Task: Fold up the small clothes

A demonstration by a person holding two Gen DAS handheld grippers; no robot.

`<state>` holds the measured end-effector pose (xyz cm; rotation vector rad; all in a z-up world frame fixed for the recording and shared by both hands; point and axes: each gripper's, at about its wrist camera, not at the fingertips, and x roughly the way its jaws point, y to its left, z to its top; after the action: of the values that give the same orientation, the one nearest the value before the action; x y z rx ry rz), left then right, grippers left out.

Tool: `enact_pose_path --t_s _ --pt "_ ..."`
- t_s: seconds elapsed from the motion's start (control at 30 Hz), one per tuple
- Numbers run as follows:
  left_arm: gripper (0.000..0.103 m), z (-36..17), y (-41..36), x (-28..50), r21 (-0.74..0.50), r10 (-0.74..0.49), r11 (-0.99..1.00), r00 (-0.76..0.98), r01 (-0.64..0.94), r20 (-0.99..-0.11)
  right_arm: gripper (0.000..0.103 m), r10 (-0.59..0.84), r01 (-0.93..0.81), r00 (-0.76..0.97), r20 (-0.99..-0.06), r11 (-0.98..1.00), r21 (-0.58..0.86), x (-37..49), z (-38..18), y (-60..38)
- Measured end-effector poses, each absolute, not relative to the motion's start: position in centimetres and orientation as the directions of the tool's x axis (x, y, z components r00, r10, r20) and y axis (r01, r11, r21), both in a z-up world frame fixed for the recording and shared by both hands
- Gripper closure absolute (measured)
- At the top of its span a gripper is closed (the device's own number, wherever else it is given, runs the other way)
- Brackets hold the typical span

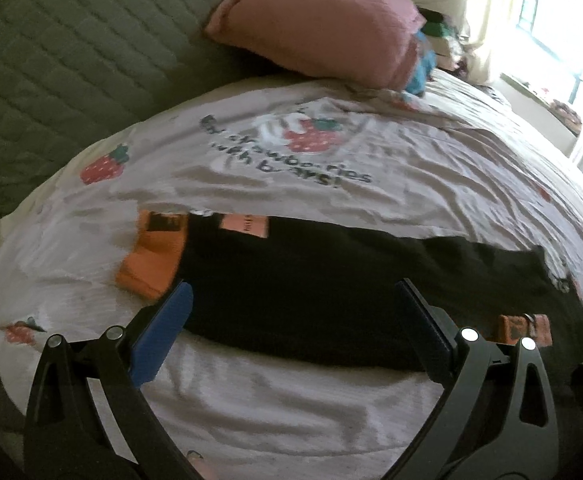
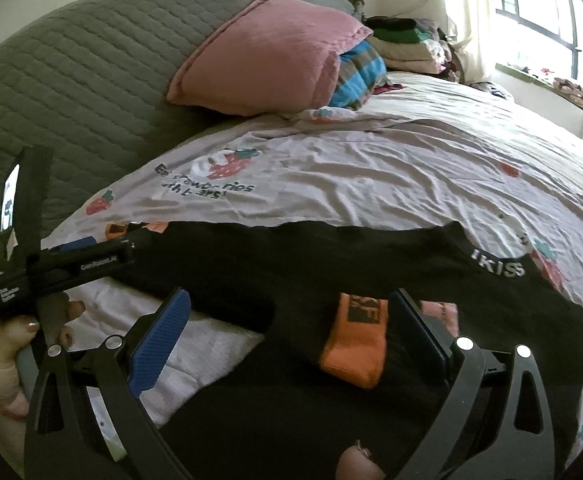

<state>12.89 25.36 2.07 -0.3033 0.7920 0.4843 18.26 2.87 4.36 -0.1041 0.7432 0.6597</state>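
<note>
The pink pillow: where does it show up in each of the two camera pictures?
Left wrist view: the pink pillow sits at top centre, leaning on the grey quilt.
Right wrist view: the pink pillow is upper centre-left, against the same quilt.
Shared landmark: the strawberry print with lettering on the sheet, below the pillow.

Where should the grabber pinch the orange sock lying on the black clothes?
Probably the cuff end of the orange sock, nearest the open right gripper. It lies flat on the black garment, so come down from above and pinch only the sock's near edge, which juts toward the gripper, so the black cloth beneath is not picked up with it.
</note>
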Motion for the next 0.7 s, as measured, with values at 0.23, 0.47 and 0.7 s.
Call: enact_pose_path --t_s 0.23,0.47,0.7 --pt "0.01 1.0 28.6 12.3 -0.094 0.326 0.796 0.555 -0.598 -0.766 0.005 0.548 -0.623 0.511 -0.662 0.767 0.154 18.7 4.4 5.2" --pt "0.01 -0.7 31.7 11.8 -0.124 0.318 0.738 0.504 -0.664 -0.803 0.005 0.566 -0.658 0.485 -0.667 0.738 0.149 18.3 4.1 7.1" --pt "0.01 -2.5 33.8 11.6 -0.168 0.291 0.688 0.48 -0.706 -0.828 0.005 0.574 -0.662 0.47 -0.671 0.732 0.162 18.1 3.5 7.5"
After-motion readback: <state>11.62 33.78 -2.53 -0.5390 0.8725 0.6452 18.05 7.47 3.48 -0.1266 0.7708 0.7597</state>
